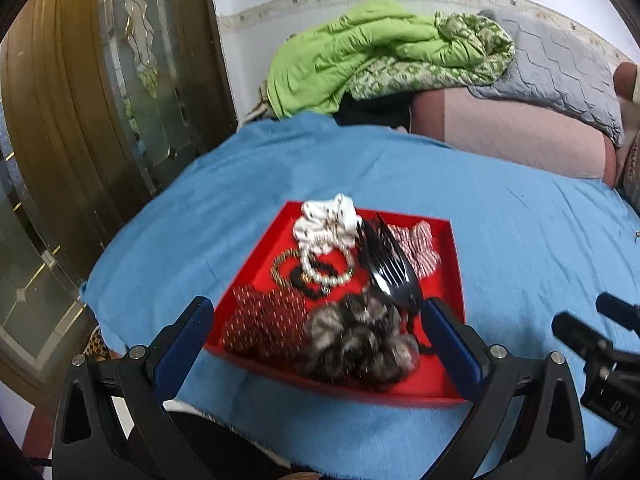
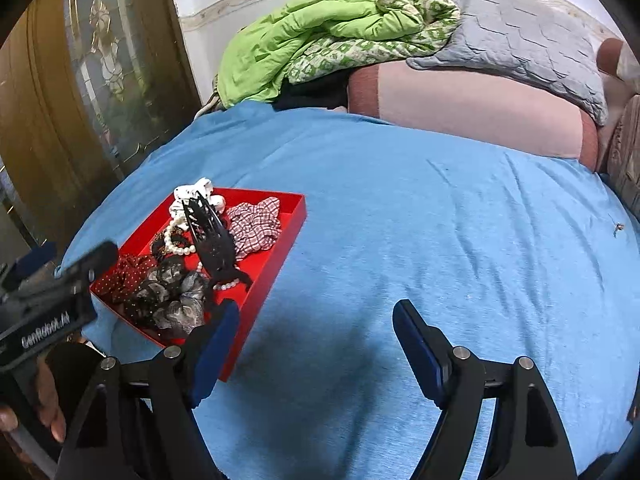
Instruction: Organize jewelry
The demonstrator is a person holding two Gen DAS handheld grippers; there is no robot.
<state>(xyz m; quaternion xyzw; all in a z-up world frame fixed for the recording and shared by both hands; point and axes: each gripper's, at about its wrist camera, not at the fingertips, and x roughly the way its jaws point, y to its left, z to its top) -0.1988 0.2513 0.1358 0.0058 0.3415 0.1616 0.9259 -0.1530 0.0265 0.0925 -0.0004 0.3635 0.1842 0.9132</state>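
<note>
A red tray (image 1: pixel 456 264) lies on a blue cloth (image 1: pixel 520 264). It holds a white scrunchie (image 1: pixel 326 220), a pearl bracelet (image 1: pixel 328 278), a black hair claw (image 1: pixel 390 268), a red-checked scrunchie (image 1: pixel 418 250), a dark red dotted scrunchie (image 1: pixel 264 322) and a grey-brown scrunchie (image 1: pixel 356 344). My left gripper (image 1: pixel 318 320) is wide open, its fingers straddling the tray's near part with nothing gripped. My right gripper (image 2: pixel 316 320) is open and holds nothing; it hovers over bare cloth just right of the tray (image 2: pixel 276 280), with its left finger in front of the tray's near corner.
A green quilt (image 2: pixel 304 36), a grey quilted pillow (image 2: pixel 520 36) and a pink cushion (image 2: pixel 472 112) lie at the far side. A wooden door with glass panels (image 1: pixel 100 100) stands at the left. A small dark item (image 2: pixel 618 227) rests at the cloth's right edge.
</note>
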